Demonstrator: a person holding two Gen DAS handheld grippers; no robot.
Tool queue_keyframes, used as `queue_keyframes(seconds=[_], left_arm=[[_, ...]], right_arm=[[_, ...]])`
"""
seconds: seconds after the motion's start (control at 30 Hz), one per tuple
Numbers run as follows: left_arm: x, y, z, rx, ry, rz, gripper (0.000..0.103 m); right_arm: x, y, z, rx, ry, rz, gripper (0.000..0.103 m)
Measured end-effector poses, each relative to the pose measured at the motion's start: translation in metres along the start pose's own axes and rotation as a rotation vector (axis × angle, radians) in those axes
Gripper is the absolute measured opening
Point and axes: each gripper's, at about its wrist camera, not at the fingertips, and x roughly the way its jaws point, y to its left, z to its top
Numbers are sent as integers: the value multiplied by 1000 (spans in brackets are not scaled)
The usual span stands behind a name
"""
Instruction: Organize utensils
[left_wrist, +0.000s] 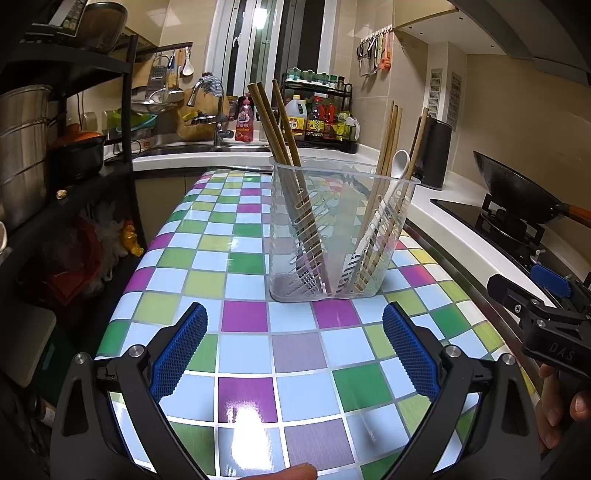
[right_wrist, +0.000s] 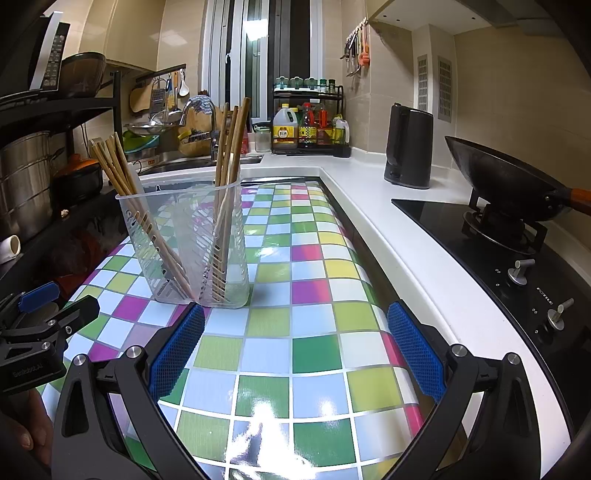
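The clear plastic utensil holder (left_wrist: 341, 229) stands upright on the checkered surface (left_wrist: 243, 350), with wooden chopsticks (left_wrist: 284, 125) in its left compartment and more chopsticks plus a white spoon (left_wrist: 399, 162) in its right. Both the left claw (left_wrist: 295, 347) and the right claw (right_wrist: 295, 347) hang spread and empty. No loose utensils show, so sorting looks finished; what remains is probably checking or withdrawing.

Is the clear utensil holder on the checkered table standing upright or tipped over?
Upright. The clear utensil holder stands on its base on the checkered table, rim upward, with chopsticks and a white spoon leaning inside.
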Motion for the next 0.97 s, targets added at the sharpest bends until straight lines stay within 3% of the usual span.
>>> queue_keyframes(seconds=[0.97], left_arm=[[0, -3, -1, 8, 0, -10, 95]], right_arm=[[0, 0, 0, 1, 0, 0, 98]])
